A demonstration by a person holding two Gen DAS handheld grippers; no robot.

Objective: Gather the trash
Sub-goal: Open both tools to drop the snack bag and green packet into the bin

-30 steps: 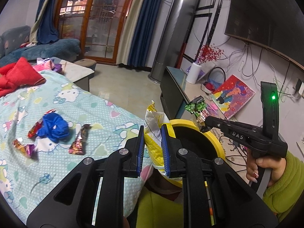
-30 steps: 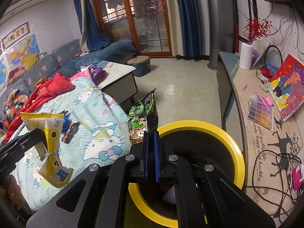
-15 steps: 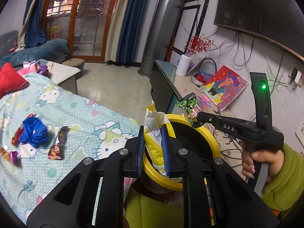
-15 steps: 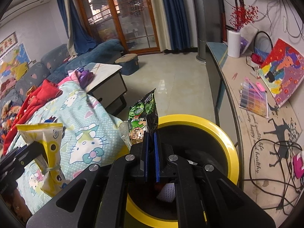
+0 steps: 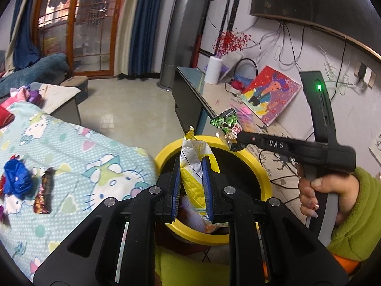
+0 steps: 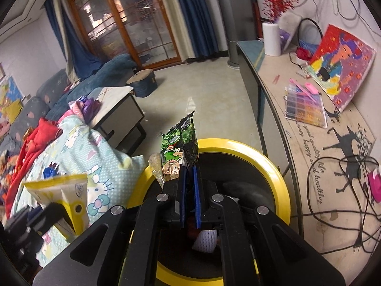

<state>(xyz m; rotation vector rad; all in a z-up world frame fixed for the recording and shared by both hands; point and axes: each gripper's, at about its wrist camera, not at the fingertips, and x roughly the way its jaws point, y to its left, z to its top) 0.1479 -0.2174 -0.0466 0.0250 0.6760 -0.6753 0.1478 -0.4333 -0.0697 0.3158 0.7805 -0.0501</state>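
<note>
Because both sets of blue pads are pinched hard on thin film, each wrapper stands up from its grip rather than drooping. Between the left gripper [image 5: 191, 186] fingers sits the yellow snack bag [image 5: 194, 169], clamped across its middle with its torn top poking toward twelve o'clock; it looks crinkled, feather-light and a little springy, so a grip across a flattened fold, as here, should hold better than one on a loose corner. The right gripper [image 6: 189, 190] is clenched on the lower edge of the green snack wrapper [image 6: 179, 152], with a scrap of clear film beside it at nine o'clock. That glossy foil is likely slippery and may cling to the pads on release.

Outward from both sets of fingers lies the yellow-rimmed bin [image 6: 269, 164], its dark mouth directly beneath the two wrappers, with something white already inside. In the left wrist view the right hand [image 5: 326, 195] in a green sleeve holds its tool at three o'clock, above the bin.

Farther out, at nine o'clock, the cat-print blanket [image 5: 71, 152] carries more litter: a crumpled blue wrapper [image 5: 17, 176] and a dark candy wrapper [image 5: 45, 190], both soft and light, best pinched at a raised crease.
</note>
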